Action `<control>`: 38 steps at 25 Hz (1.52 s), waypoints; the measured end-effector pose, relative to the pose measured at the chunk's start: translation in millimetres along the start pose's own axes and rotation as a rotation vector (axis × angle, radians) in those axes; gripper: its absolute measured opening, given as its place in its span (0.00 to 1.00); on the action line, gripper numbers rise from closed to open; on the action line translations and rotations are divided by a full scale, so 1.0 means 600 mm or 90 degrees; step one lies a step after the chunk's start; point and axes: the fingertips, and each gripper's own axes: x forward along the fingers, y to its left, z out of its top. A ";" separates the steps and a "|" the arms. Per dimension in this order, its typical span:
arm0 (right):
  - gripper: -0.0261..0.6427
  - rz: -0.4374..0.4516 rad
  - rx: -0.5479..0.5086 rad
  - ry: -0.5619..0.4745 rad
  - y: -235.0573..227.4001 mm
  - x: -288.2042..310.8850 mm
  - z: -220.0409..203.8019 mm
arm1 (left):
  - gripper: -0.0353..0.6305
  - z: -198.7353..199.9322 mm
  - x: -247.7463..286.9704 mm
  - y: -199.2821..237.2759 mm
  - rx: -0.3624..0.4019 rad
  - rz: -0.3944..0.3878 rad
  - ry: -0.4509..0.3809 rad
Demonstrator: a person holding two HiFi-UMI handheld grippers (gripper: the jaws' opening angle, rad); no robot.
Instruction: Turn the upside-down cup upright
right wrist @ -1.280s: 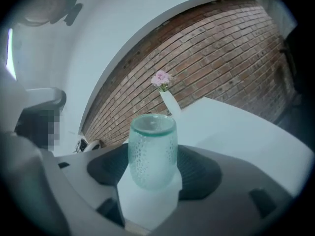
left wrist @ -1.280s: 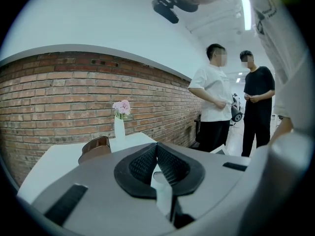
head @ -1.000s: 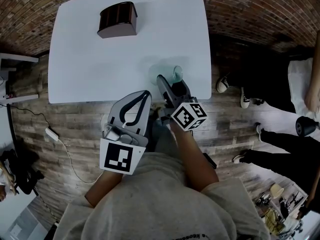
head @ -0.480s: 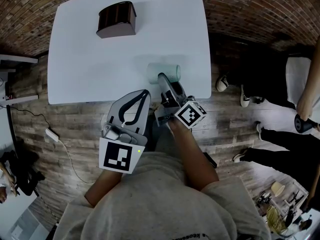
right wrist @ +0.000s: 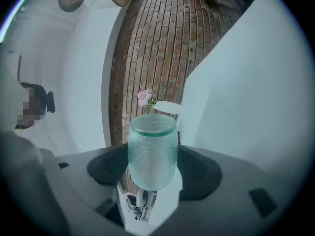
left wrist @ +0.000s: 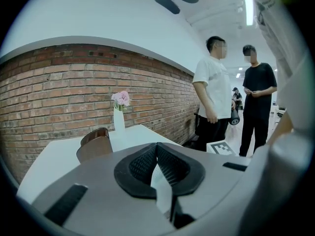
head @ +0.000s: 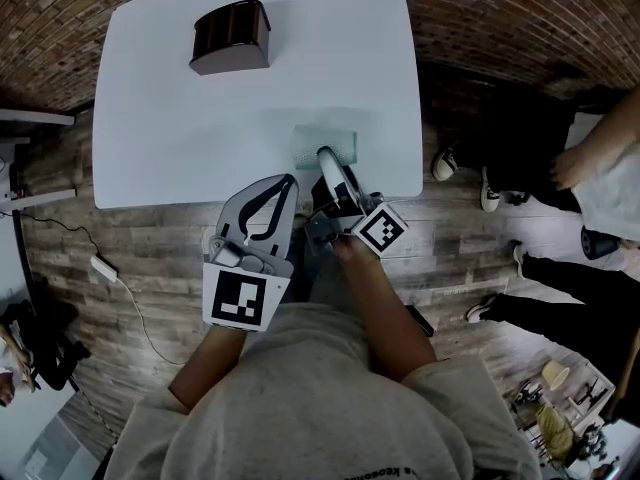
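Across the middle of the head view spreads the white desk (head: pixel 200 98), smooth, matte and round-cornered, over a plank floor by a brick wall. Near its far left corner sits a glossy dark-brown box (head: pixel 230 36) with a curved top, well clear of the work.

Off the near edge, the left hand-held gripper (head: pixel 283 186) hangs idle, its ribbed black pads pressed together on nothing; it looks parked there so as not to crowd the other one.

By the near edge, toward the right corner, the right hand-held gripper (head: pixel 327 158) is clamped across the belly of the cup (right wrist: pixel 152 151). The cup lies on its side, which I read as midway between inverted and upright. Whether it touches the desk I cannot tell. It is pale green translucent glass, barrel-shaped and dimpled, with a thicker rim.

At the far edge stands a slim white vase (left wrist: pixel 118 119) of pink flowers.
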 end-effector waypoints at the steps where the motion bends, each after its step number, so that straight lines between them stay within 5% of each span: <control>1: 0.50 0.002 0.002 0.001 0.000 -0.001 -0.001 | 0.07 -0.005 0.003 0.000 0.000 0.001 0.005; 15: 0.50 0.027 0.026 0.008 -0.001 -0.008 -0.006 | 0.08 -0.096 0.060 0.012 -0.030 -0.039 0.093; 18: 0.50 0.031 0.032 0.009 -0.003 -0.008 -0.007 | 0.18 -0.102 0.063 0.013 -0.040 -0.048 0.099; 26: 0.50 0.053 0.051 0.012 0.002 -0.005 -0.014 | 0.24 -0.122 0.073 0.006 -0.126 -0.111 0.127; 38: 0.50 0.092 0.090 0.013 0.009 -0.013 -0.018 | 0.23 -0.110 0.082 -0.014 -0.137 -0.190 0.116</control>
